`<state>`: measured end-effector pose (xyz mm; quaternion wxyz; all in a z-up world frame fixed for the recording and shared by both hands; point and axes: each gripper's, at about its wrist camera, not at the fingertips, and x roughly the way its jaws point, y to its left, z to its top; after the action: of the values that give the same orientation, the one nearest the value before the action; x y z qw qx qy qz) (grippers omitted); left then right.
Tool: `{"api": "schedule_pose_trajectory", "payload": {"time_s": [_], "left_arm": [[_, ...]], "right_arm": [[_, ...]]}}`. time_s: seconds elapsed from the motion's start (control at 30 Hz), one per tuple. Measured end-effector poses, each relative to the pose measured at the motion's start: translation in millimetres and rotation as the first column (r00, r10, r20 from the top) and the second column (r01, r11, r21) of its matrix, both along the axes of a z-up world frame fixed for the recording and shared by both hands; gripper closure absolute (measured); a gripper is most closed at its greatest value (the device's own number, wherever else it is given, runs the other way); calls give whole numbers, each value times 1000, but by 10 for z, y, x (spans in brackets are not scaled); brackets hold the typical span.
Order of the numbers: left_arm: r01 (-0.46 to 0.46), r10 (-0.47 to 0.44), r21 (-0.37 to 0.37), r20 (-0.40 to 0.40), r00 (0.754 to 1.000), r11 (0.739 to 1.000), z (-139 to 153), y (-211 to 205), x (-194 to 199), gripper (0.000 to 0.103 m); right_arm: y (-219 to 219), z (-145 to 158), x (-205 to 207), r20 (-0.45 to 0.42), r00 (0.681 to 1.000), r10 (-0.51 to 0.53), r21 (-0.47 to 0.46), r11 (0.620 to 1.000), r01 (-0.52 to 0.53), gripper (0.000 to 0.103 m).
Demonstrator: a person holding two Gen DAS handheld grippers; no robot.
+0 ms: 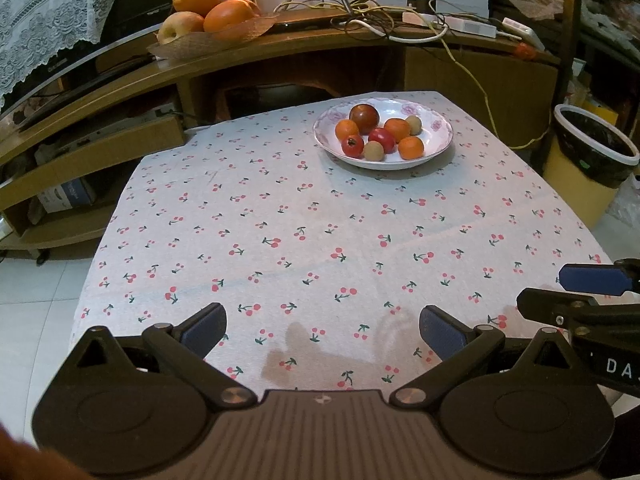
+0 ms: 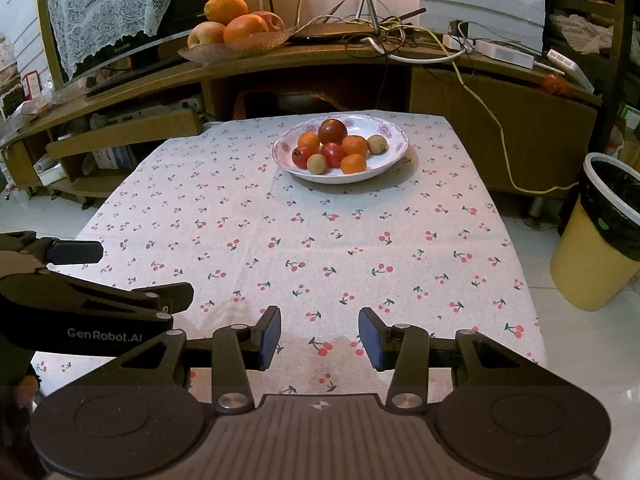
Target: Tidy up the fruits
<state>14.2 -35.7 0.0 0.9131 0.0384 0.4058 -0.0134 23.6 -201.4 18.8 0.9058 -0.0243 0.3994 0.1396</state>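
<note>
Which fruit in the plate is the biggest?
The dark red round fruit at the plate's far side; it is larger and darker than the oranges and tomatoes.

tablecloth (image 1: 320,220): white, red cherry print | plate (image 1: 438,150): white, pink flowers | bin (image 2: 580,272): yellow

A white tablecloth (image 2: 360,248) printed with small red cherries covered the table right to its edges. Behind the table's far edge ran a long wooden cabinet (image 2: 500,120). Toward the left end of its top sat a shallow woven tray (image 2: 208,54), and a tangle of cables (image 2: 384,28) sprawled near the middle, with a white power strip (image 2: 504,54) to their right. A yellow cable (image 2: 492,120) trailed down the cabinet front. A lace cloth (image 2: 108,8) draped over a dark screen at the left. On the pale tiled floor off the table's right edge stood a yellow waste bin (image 2: 588,276) lined with a black bag.
</note>
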Motion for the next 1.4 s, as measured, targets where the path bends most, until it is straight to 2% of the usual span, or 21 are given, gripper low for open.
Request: {"api": "schedule_pose_trajectory", "payload": {"time_s": [1.4], "left_arm": [[14,-14,5,-12,1000,1000,-38,-25,-8,0]], "right_arm": [[-12,-27,25,-12,1000,0,-5,1000,0,58]]}}
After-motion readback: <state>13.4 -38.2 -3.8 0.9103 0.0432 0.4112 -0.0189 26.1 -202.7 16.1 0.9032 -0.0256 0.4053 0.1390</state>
